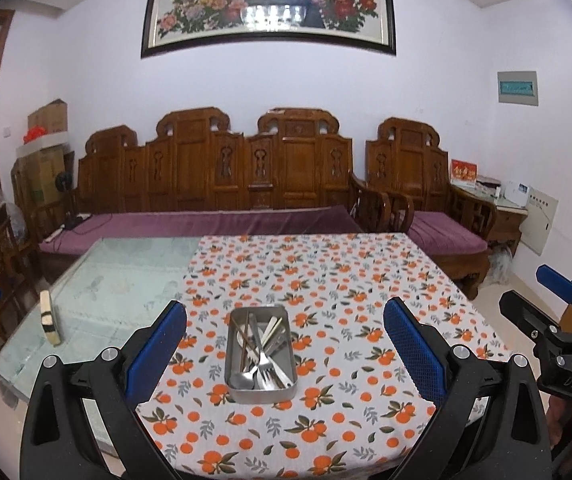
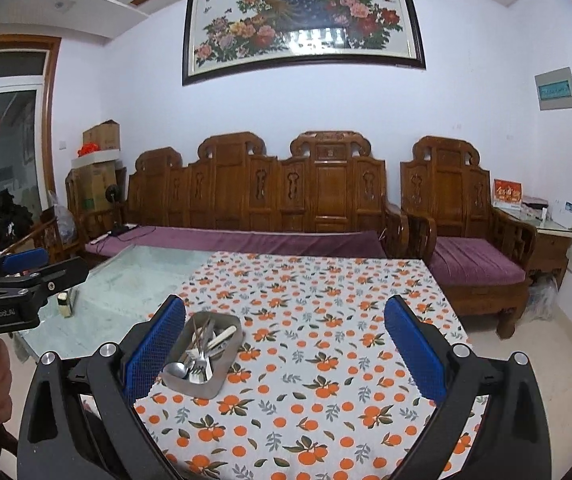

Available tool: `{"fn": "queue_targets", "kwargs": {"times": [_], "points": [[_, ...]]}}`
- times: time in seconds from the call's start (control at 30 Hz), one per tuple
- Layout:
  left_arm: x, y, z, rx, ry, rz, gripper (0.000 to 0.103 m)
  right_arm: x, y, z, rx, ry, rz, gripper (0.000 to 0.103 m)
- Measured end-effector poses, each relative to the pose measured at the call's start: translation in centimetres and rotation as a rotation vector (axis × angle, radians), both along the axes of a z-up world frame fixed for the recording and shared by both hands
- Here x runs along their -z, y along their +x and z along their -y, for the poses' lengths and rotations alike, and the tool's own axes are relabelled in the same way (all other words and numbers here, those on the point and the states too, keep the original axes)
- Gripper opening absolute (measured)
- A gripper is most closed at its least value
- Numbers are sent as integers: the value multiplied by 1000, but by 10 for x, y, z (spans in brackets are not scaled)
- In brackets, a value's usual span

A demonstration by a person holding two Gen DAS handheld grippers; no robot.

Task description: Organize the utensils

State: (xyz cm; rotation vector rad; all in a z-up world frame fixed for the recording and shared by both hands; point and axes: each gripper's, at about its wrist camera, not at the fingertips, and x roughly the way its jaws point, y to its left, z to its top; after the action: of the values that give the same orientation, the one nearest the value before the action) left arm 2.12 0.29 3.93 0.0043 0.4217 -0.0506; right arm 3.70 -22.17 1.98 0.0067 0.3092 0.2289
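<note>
A shallow metal tray point(image 1: 233, 360) sits on the orange-print tablecloth point(image 1: 326, 280). It holds a pile of utensils point(image 1: 260, 350): forks, a spoon, chopsticks and pale-handled pieces. My left gripper point(image 1: 285, 322) is open and empty, held above the table with the tray between its blue pads. My right gripper point(image 2: 285, 322) is open and empty; the tray point(image 2: 222, 380) with the utensils point(image 2: 202, 350) lies by its left finger. Each gripper shows at the edge of the other's view.
The cloth covers the right part of a glass-topped table point(image 1: 118, 276). A small block point(image 1: 50, 318) stands on the glass at the left. A carved wooden sofa point(image 1: 214, 184) with purple cushions and an armchair point(image 1: 418, 184) stand behind the table.
</note>
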Motion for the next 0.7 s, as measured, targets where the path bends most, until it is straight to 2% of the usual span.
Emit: {"fn": "queue_targets", "kwargs": {"times": [0.2,0.7], "points": [[-9,-12,3,0,-3,31,95,-8,-7,3,5,7,18,100],[-7,-11,4,1,3,31,95,-8,-5,5,7,9,14,100]]}}
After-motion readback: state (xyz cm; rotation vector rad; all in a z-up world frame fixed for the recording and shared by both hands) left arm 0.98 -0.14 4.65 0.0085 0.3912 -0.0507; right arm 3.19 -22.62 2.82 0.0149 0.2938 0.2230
